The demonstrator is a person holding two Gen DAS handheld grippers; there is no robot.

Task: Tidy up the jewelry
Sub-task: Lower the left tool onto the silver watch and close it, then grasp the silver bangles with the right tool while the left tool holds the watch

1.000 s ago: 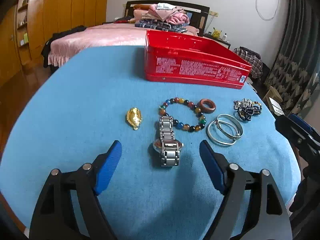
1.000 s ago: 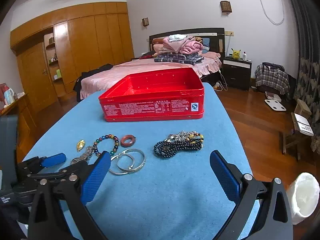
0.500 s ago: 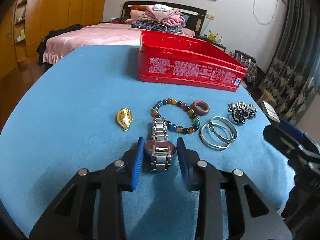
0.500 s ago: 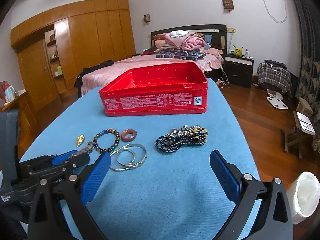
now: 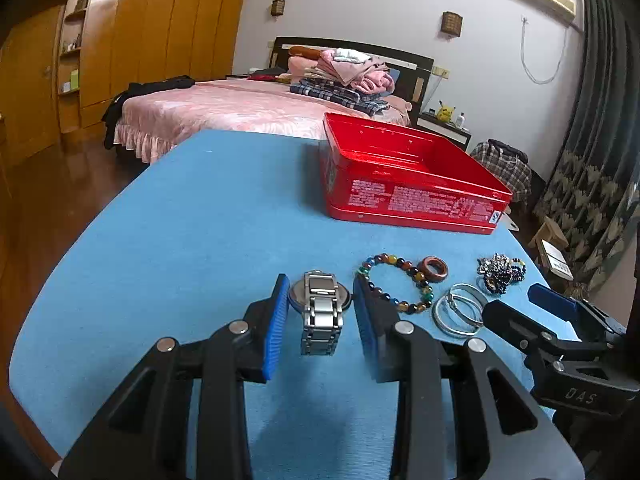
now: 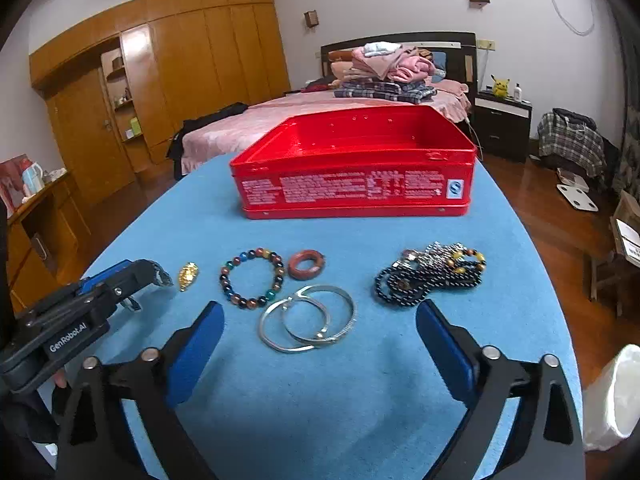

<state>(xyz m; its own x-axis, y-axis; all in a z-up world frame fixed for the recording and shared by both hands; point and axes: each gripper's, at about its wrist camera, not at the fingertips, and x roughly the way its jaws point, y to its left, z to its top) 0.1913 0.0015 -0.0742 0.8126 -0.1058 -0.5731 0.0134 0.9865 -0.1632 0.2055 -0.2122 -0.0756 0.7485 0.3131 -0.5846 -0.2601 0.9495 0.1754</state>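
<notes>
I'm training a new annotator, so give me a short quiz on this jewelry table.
1. True or false: a lid covers the red tin.
2. What does the left claw grip? A beaded bracelet; B silver watch; C bangles.
3. In the right wrist view, which loose piece lies nearest that claw?
Key: 1 false, the tin stands open. 2 B; the jaws have just been closing and now pinch the watch. 3 the gold pendant.
</notes>
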